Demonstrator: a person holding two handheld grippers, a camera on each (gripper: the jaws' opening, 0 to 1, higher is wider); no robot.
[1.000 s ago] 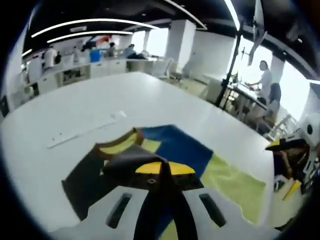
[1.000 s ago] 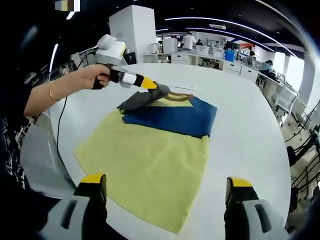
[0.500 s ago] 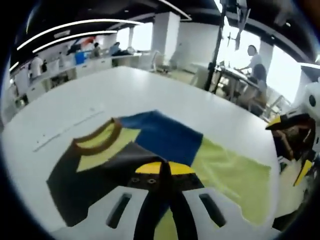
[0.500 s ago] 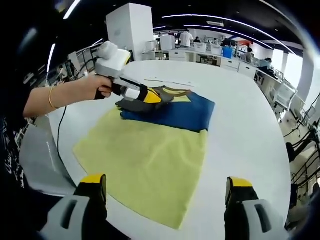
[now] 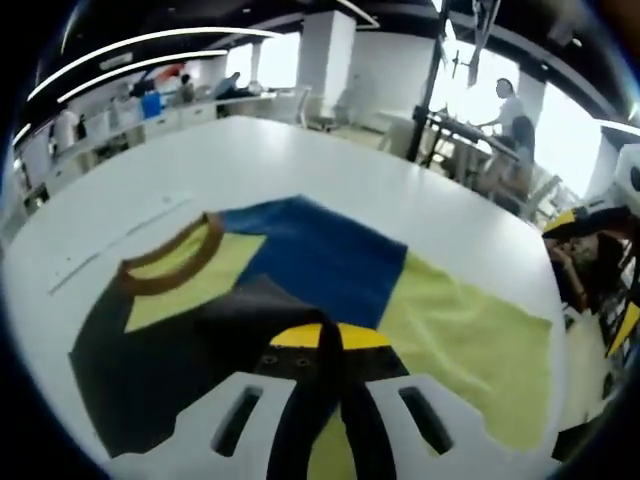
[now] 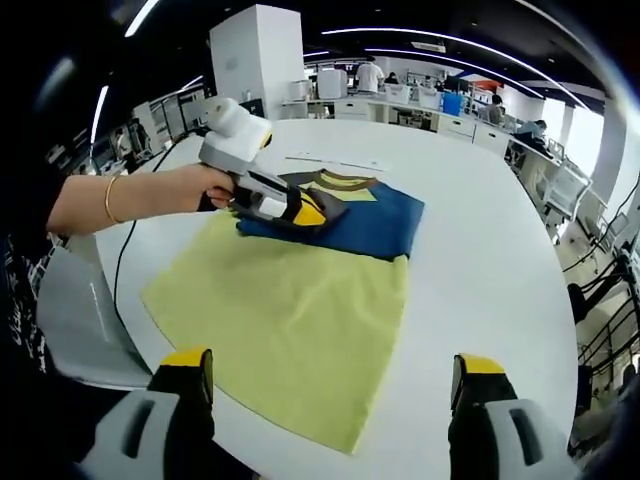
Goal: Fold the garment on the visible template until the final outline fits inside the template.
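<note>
A T-shirt lies flat on the white table [image 6: 490, 250], with a yellow body [image 6: 290, 310], a blue upper panel [image 6: 375, 225] and a brown collar [image 6: 345, 182]. My left gripper [image 6: 315, 213], held by a hand [image 6: 170, 190], is shut on the dark sleeve [image 5: 200, 340] and holds it over the blue panel's edge. In the left gripper view the left gripper [image 5: 328, 338] pinches that dark cloth, with the collar [image 5: 165, 265], the blue panel [image 5: 320, 255] and the yellow body [image 5: 470, 340] beyond. My right gripper [image 6: 332, 362] stands open above the shirt's near hem, holding nothing.
A thin pale strip [image 6: 335, 160] lies on the table beyond the collar; it is also in the left gripper view as the strip [image 5: 110, 250]. Office desks and people [image 5: 510, 110] stand far behind. A cable [image 6: 118, 270] hangs at the table's left edge.
The left gripper has carried the dark sleeve inward and lower, from beside the collar onto the blue panel. The right gripper has stayed where it was, open.
</note>
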